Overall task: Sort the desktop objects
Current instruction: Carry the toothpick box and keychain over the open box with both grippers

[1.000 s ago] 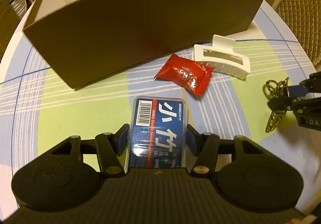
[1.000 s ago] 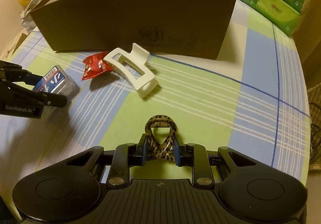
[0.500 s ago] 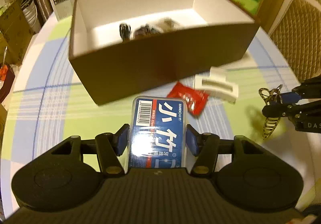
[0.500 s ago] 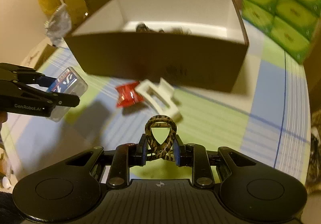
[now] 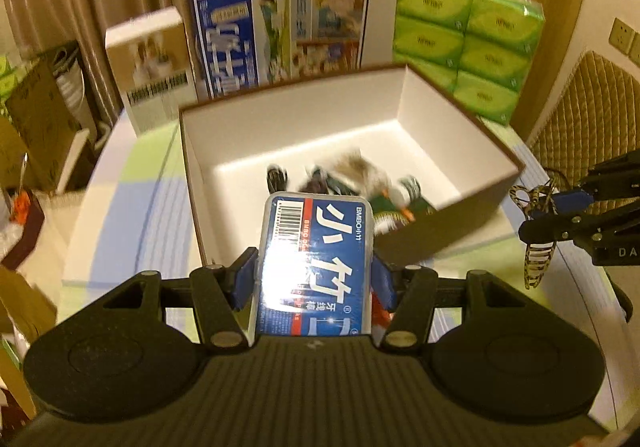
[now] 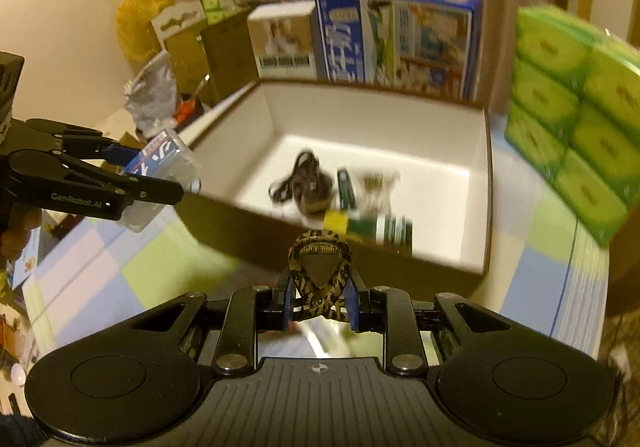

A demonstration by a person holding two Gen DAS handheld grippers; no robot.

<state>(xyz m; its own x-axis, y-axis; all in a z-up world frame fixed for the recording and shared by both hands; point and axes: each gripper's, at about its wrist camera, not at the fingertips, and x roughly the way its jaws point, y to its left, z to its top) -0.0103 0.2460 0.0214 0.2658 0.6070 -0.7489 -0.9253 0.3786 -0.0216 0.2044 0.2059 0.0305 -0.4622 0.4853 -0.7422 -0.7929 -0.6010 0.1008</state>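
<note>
Both loads have been lifted off the checked tablecloth (image 5: 132, 215) since the earlier frames, so the open box (image 5: 404, 107) is now looked into; release over it is judged next. The left gripper (image 5: 314, 279) is clamped on the dental floss case (image 5: 316, 259), its long axis pointing at the box. The right gripper (image 6: 318, 305) is pinched narrowly on the leopard-print hair claw (image 6: 320, 267), loop forward.
</note>
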